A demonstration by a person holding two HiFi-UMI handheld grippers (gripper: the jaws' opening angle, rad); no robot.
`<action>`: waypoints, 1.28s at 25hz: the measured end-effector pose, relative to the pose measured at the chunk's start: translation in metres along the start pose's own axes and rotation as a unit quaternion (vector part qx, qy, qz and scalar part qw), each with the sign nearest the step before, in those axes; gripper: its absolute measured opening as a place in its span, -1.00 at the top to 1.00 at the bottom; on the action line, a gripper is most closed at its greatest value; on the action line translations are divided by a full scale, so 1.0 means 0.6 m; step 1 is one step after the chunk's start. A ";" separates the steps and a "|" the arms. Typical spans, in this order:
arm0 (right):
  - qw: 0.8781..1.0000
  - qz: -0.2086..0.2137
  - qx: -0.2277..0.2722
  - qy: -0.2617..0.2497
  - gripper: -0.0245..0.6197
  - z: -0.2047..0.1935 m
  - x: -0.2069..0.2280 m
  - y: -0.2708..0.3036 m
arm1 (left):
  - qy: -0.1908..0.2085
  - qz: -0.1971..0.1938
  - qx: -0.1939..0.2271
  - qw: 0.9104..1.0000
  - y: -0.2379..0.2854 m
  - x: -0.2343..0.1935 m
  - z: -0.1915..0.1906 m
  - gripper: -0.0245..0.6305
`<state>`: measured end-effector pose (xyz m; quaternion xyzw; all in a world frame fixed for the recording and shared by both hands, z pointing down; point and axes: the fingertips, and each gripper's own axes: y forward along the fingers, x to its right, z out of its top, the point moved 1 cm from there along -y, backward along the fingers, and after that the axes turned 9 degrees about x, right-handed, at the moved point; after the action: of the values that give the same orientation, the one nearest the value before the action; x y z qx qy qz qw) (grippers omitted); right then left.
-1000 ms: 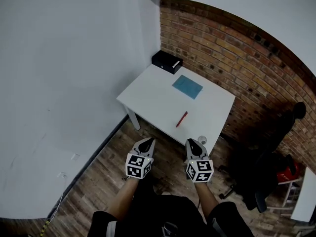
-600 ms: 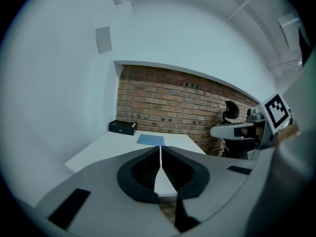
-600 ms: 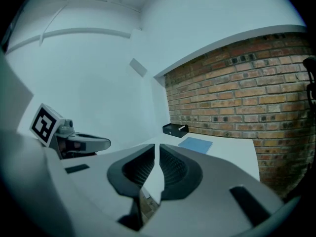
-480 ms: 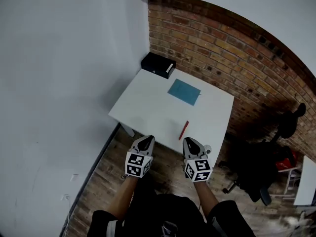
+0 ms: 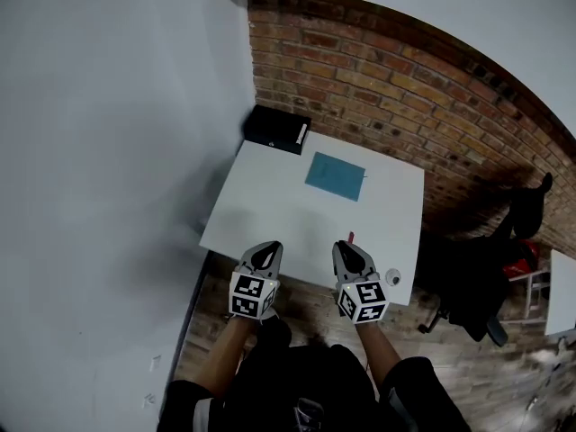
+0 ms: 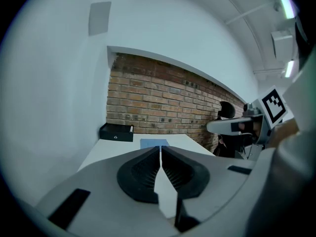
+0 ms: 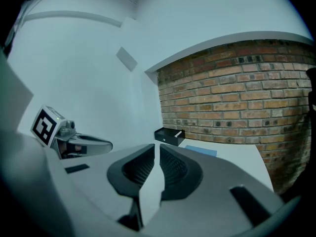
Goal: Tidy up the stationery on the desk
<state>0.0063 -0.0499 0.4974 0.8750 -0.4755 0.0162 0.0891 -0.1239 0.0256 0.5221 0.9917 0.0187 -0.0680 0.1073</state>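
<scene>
Red pen [image 5: 350, 238] and blue notebook [image 5: 335, 176] on the white bench [image 5: 270, 196], both tools empty.
Left tool [image 5: 268, 247] and right tool [image 5: 346, 247] hover at the near edge, jaws pressed together; pen just past the right tool, notebook farther back, black box [image 5: 277, 129] at the far corner.

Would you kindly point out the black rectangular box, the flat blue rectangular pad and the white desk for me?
black rectangular box [image 5: 273, 128], head view, middle of its top.
flat blue rectangular pad [image 5: 335, 176], head view, centre of its face.
white desk [image 5: 270, 207], head view, bare top left of the pad.
</scene>
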 end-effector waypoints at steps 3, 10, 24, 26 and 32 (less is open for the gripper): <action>1.000 -0.015 -0.003 -0.001 0.84 0.000 -0.008 0.027 | 0.001 -0.015 -0.005 1.000 0.012 -0.032 0.004 0.85; 0.999 -0.035 -0.014 -0.008 0.84 0.000 -0.005 0.062 | 0.001 -0.054 -0.017 0.998 0.046 -0.062 0.000 0.85; 0.999 -0.023 -0.026 -0.030 0.74 0.007 0.097 0.141 | 0.005 -0.082 -0.027 0.996 0.161 -0.051 0.000 0.79; 0.999 -0.020 -0.026 -0.031 0.71 0.010 0.120 0.159 | 0.003 -0.084 -0.033 0.996 0.186 -0.052 0.000 0.74; 0.999 -0.003 -0.032 -0.029 0.68 0.018 0.191 0.218 | -0.003 -0.077 -0.038 0.996 0.267 -0.052 0.013 0.63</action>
<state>-0.0409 -0.2164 0.5179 0.8732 -0.4757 -0.0246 0.1030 -0.1476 -0.1333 0.5523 0.9824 0.0971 -0.0785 0.1389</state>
